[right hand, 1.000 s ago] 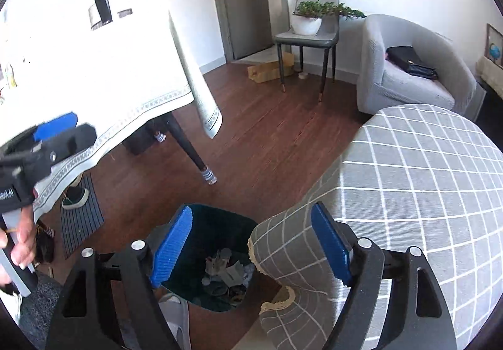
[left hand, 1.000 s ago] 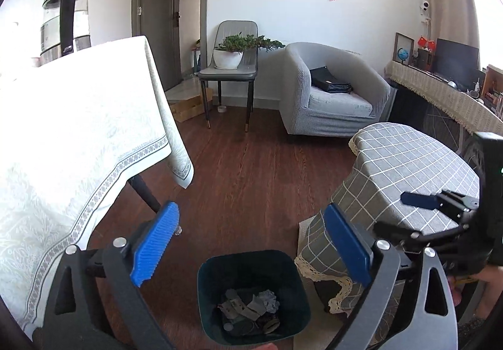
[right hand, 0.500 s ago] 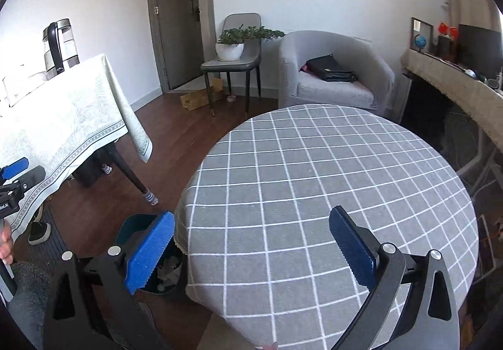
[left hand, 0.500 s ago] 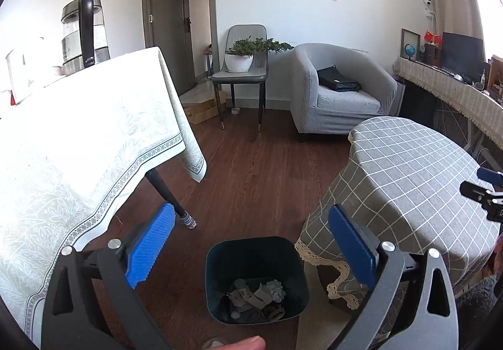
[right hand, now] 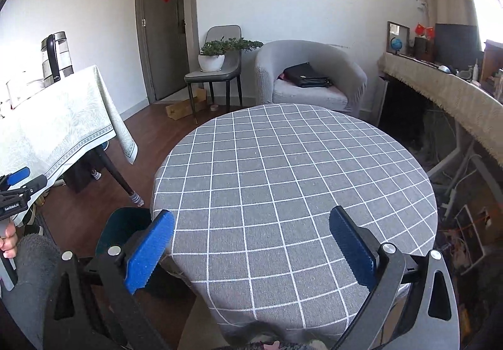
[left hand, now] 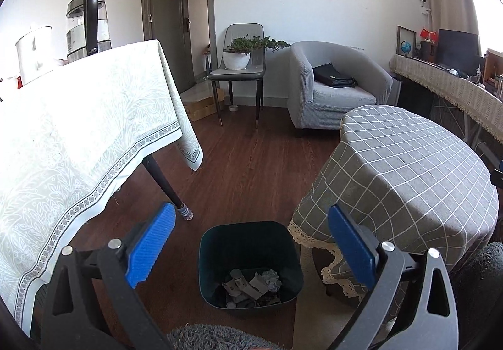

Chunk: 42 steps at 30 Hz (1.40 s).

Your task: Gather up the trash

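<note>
My gripper pads [left hand: 150,244] are blue; the bin [left hand: 251,262] dark teal, the round tablecloth [right hand: 292,180] grey with white checks.

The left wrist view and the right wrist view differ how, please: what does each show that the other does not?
Only the left wrist view looks into the bin and shows the trash lying in it. Only the right wrist view shows the whole bare top of the round table, and the left hand-held gripper at its edge. Both share the kettle, the armchair and the potted plant. Each view's own hand-held gripper, like the right, is open and empty.
</note>
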Each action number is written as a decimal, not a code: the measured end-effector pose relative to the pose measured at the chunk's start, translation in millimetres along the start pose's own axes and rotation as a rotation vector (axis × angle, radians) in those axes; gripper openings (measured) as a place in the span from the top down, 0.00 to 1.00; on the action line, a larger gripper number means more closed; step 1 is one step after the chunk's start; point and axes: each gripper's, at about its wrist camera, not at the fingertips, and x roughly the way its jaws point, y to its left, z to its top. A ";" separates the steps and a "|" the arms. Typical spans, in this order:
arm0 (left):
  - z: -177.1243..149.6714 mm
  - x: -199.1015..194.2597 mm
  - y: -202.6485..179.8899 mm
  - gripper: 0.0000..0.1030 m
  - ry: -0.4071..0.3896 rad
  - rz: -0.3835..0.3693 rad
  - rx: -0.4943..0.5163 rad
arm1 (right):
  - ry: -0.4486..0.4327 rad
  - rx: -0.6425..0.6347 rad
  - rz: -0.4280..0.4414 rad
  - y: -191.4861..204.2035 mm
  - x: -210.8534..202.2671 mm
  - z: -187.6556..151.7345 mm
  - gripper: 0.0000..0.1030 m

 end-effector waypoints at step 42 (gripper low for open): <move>-8.7 -1.9 5.1 0.04 0.023 0.006 -0.001 | -0.070 -0.012 0.061 15.6 -15.7 -6.9 0.03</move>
